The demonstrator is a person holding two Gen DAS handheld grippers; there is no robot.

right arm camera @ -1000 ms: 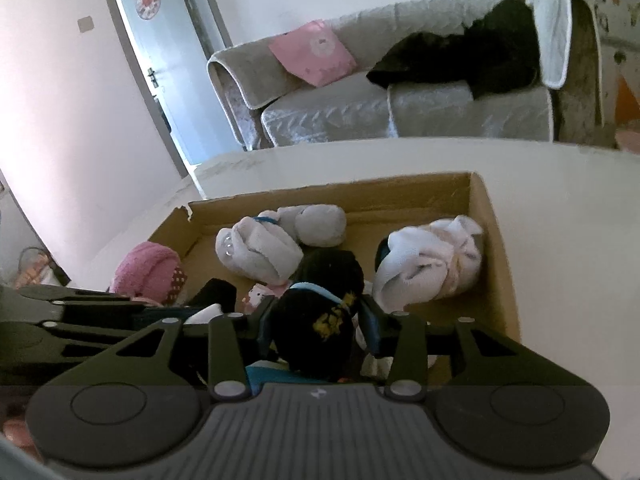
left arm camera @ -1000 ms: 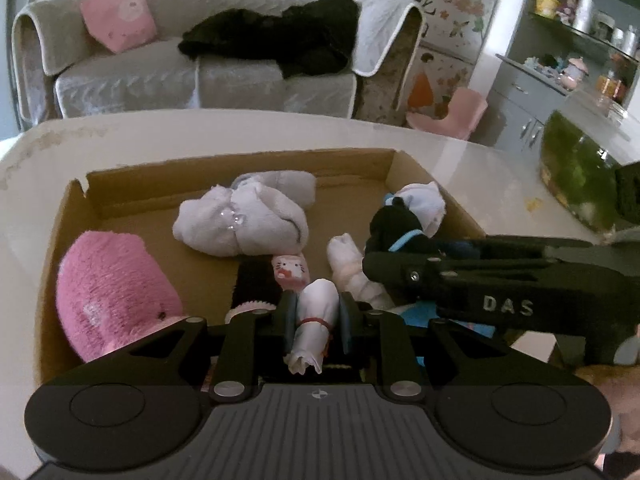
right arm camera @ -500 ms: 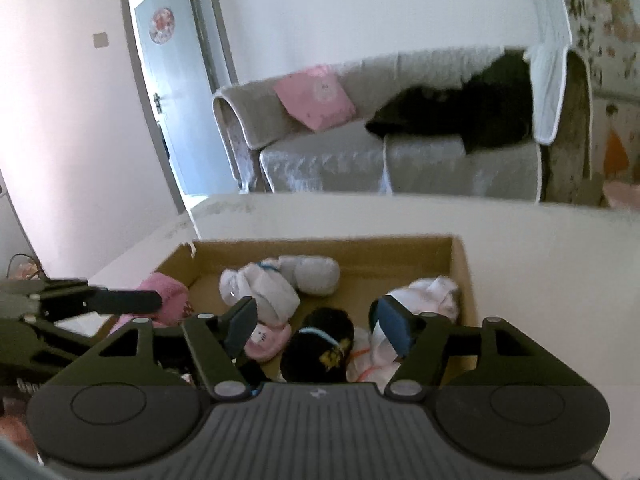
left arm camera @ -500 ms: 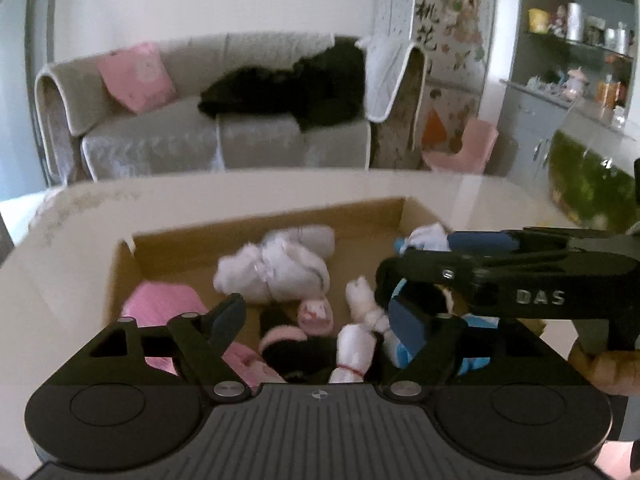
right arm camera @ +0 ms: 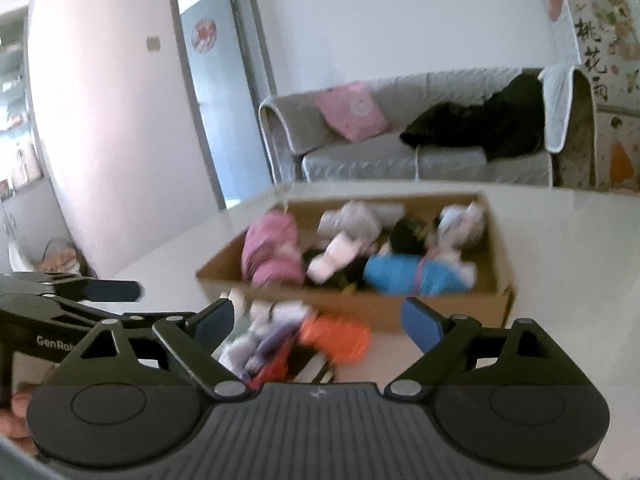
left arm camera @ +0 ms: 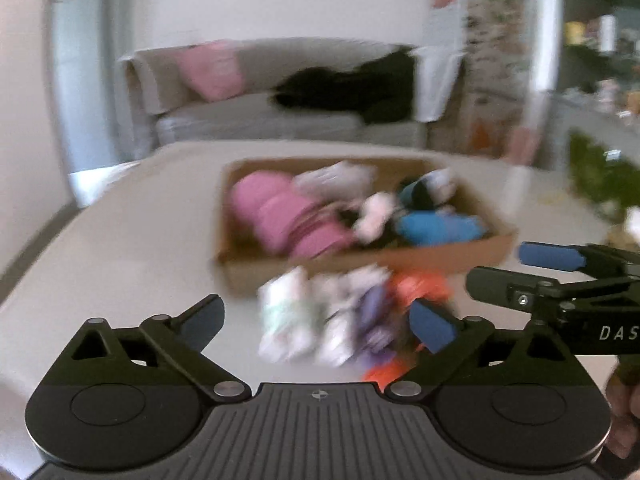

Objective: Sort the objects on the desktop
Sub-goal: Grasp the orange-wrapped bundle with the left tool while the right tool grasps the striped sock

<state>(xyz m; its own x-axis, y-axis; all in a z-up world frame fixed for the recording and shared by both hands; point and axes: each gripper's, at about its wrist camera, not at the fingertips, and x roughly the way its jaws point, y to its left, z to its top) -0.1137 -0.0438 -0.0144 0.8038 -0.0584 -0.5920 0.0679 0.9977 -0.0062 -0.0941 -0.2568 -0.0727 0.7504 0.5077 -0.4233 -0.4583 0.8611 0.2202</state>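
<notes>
Worktop (left arm camera: 120,264): pale, broad, carrying everything listed below.

Cardboard box (right arm camera: 500,248): open-topped, beyond both sets of fingers, well apart from them. Contents: rolled sock bundles, blurred; a pink bundle (right arm camera: 272,252) at the left end, a blue bundle (right arm camera: 416,276) by the near wall, white and black ones between and behind.

Loose sock pile (left arm camera: 340,316): on the worktop, just in front of the box's near wall, ahead of the fingers; white, purple and orange (right arm camera: 336,336) pieces, too blurred to count.

Left gripper (left arm camera: 316,324): fingers opening, spread wide, gripping nothing.

Right gripper (right arm camera: 318,322): fingers opening, wide, gripping nothing; beside the left gripper.
</notes>
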